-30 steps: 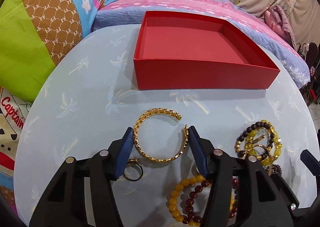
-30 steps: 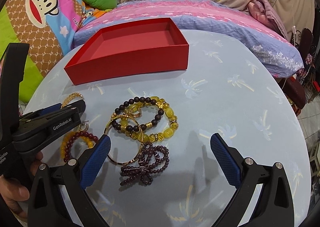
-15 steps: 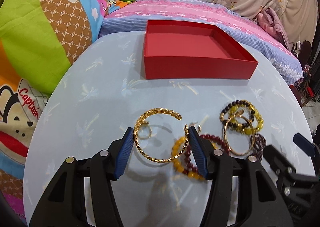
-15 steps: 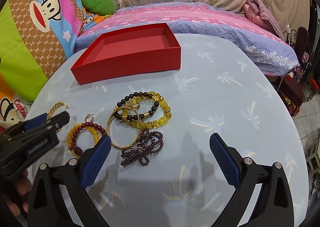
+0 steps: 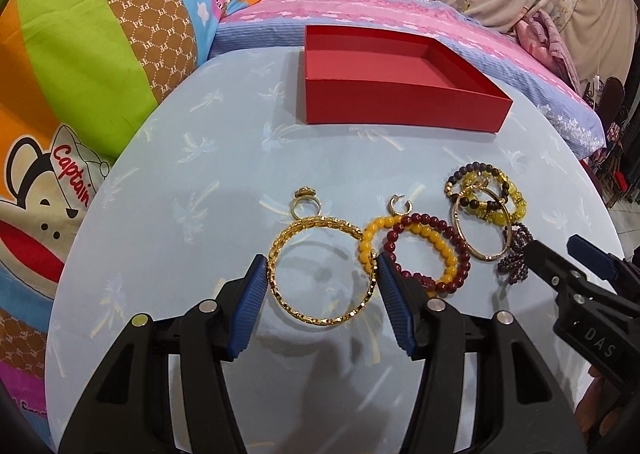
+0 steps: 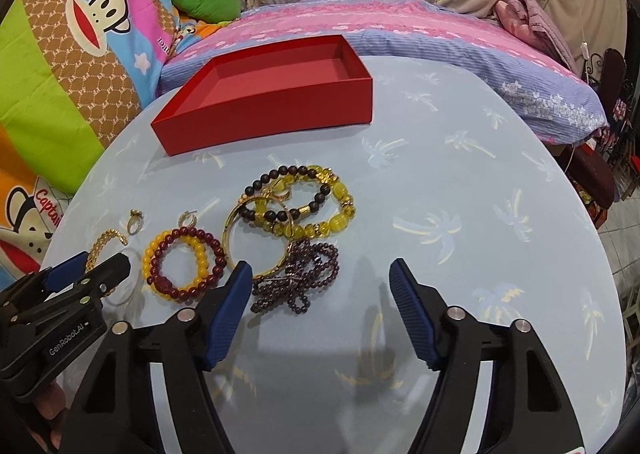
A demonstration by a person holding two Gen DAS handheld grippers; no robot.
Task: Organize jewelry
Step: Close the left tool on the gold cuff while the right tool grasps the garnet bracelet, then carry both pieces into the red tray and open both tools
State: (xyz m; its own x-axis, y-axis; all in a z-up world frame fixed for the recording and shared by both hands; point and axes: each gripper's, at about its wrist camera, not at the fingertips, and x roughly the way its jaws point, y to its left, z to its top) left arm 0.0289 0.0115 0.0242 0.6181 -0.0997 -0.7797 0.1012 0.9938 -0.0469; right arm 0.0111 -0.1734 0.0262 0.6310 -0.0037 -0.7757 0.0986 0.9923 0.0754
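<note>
Left tongs (image 5: 322, 280) lifted gold bangle (image 5: 320, 270); right tongs (image 6: 320, 294) closing, empty.

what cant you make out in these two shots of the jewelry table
- Gold cuff bangle, right wrist view: mostly hidden behind the left claw.
- Purple bead strand, left wrist view: partly covered by the right claw, whose jaws are closing.
- Small ring and earring: too small for detail.
- Red box: its near wall hides part of the floor.

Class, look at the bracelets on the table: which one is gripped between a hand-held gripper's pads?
The gold chain-link bangle, clamped by the left hand-held gripper; the beaded bracelets lie free on the table.
</note>
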